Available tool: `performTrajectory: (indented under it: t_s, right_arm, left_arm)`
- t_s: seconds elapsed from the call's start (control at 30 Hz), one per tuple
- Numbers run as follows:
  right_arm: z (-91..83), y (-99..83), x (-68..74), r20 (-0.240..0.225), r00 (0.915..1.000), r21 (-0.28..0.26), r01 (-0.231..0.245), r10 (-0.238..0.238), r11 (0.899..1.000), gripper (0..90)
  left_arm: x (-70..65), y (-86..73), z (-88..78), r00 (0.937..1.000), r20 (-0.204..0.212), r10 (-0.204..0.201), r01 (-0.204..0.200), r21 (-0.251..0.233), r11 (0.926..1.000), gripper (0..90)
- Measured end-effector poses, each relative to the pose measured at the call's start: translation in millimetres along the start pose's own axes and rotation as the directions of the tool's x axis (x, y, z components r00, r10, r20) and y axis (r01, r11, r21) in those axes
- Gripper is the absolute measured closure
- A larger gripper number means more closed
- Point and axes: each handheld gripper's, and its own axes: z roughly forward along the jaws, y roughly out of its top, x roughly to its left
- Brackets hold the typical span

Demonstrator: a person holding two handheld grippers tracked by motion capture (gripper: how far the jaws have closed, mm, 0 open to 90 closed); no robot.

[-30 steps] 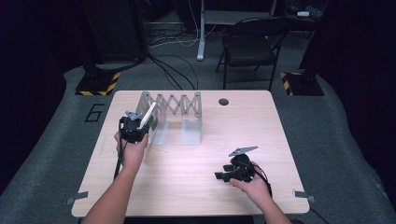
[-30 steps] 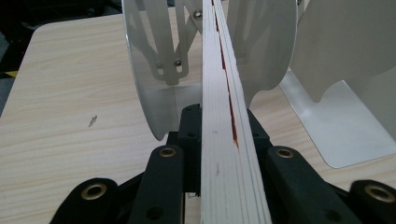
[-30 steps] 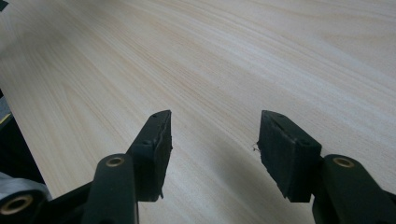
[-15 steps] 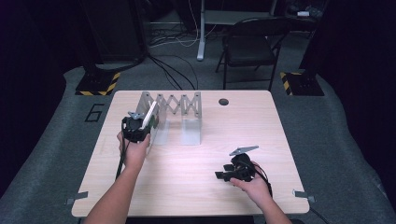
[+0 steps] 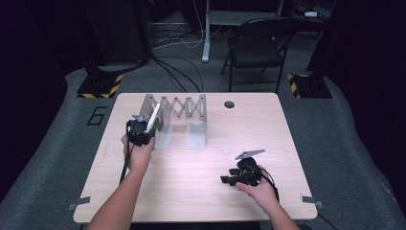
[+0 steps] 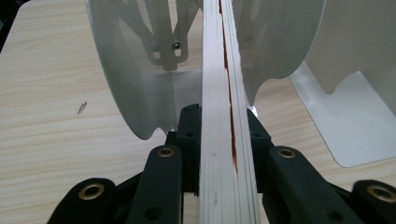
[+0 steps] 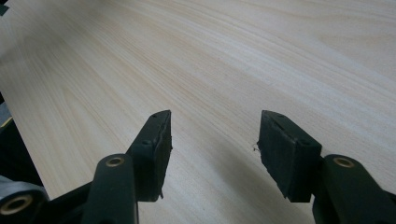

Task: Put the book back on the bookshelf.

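The left gripper (image 6: 219, 140) is clenching a thin book (image 6: 223, 93) edge-on, its jaws pressing both covers near the lower end; in the high view the left gripper (image 5: 141, 130) is sitting at about ten o'clock on the table (image 5: 287, 143), with the book (image 5: 153, 116) tilting up toward one o'clock into the rack. The book is looking light and fairly stiff along its length, though its pale page block will likely flex or fan if squeezed far from the spine, so a hold low and close to the bound edge seems soundest; the covers may be slick, so a slip is possible. The accordion book rack (image 5: 178, 109) is standing just ahead, its grey dividers (image 6: 126, 70) flanking the book closely at eleven and one o'clock; the slot is leaving little side room, and the thin plate edges could catch a corner. The right gripper (image 5: 242, 175) is resting released at five o'clock, jaws apart over bare wood (image 7: 233, 60), well apart from the rack; open room is lying across the table's middle and right.
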Motion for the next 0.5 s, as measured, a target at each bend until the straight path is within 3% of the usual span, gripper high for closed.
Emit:
performTrajectory:
  t_s: [0.5]
  right_arm:
    - [1.0,0.1,0.3,0.002,1.0,0.006,0.004,-0.004,1.0,44.3]
  left_arm:
    - [0.8,0.3,-2.4,1.0,0.0,-0.001,0.001,0.005,1.0,70.3]
